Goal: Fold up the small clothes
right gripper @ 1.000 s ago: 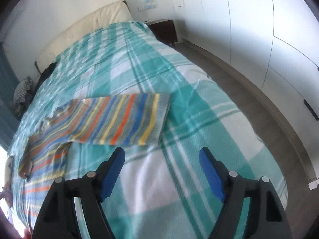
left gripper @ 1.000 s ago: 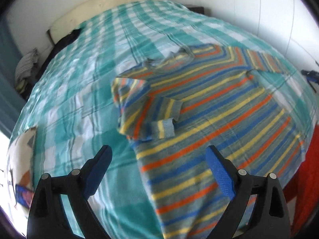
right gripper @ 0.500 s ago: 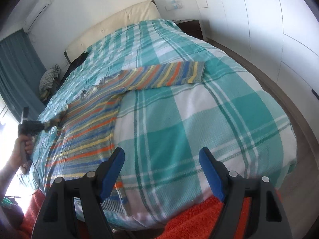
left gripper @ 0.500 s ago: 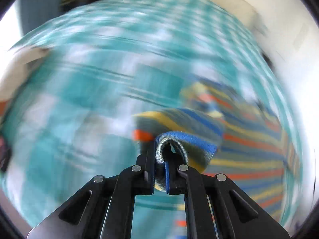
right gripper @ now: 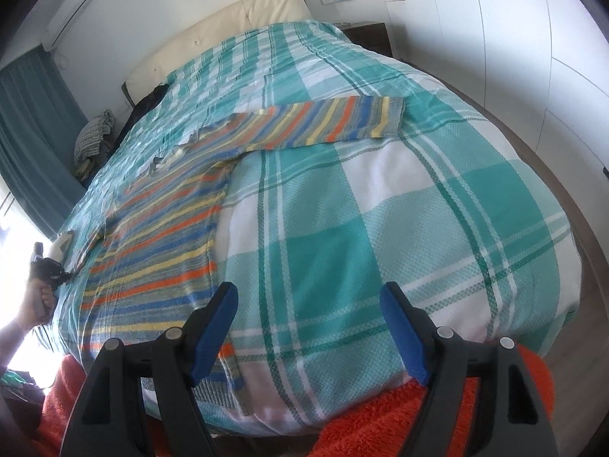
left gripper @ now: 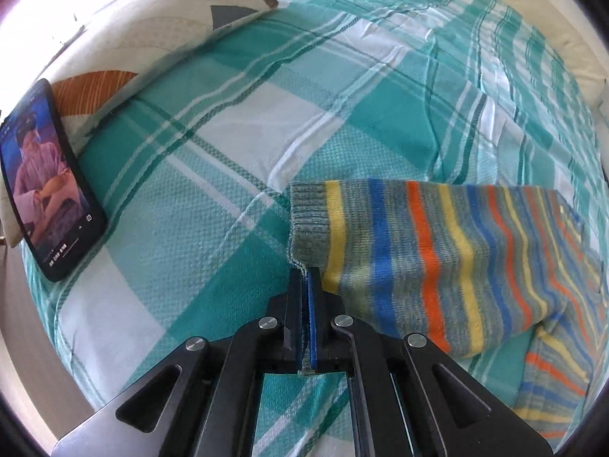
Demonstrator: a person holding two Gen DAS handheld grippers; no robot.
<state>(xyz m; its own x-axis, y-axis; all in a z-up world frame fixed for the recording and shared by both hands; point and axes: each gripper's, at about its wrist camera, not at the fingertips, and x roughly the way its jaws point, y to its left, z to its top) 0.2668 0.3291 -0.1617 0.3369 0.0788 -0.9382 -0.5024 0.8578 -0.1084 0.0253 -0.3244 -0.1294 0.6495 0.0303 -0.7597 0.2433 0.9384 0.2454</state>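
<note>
A striped knit sweater [right gripper: 160, 251] is laid flat on the plaid bedspread [right gripper: 380, 209], ahead and to the left of the right gripper [right gripper: 308, 327], whose jaws are held wide apart with nothing between them. The left gripper [left gripper: 306, 285] is closed tightly on the grey ribbed cuff [left gripper: 308, 224] of one sleeve [left gripper: 437, 259], the sleeve running off to the gripper's right and partly lifted from the bedspread.

The garment is judged light, soft and limp, not fragile; sagging and stretching are to be expected wherever it is unsupported. Cuffs, hem and shoulder seams are judged the firmest places for a hold.

The body's long axis runs away from the right gripper, hem nearest, collar farthest. The other sleeve [right gripper: 323, 122] is stretched rightward at the far end, cuff pointing right. A phone [left gripper: 45, 182] is propped against a pillow [left gripper: 152, 26] to the left gripper's far left.
</note>
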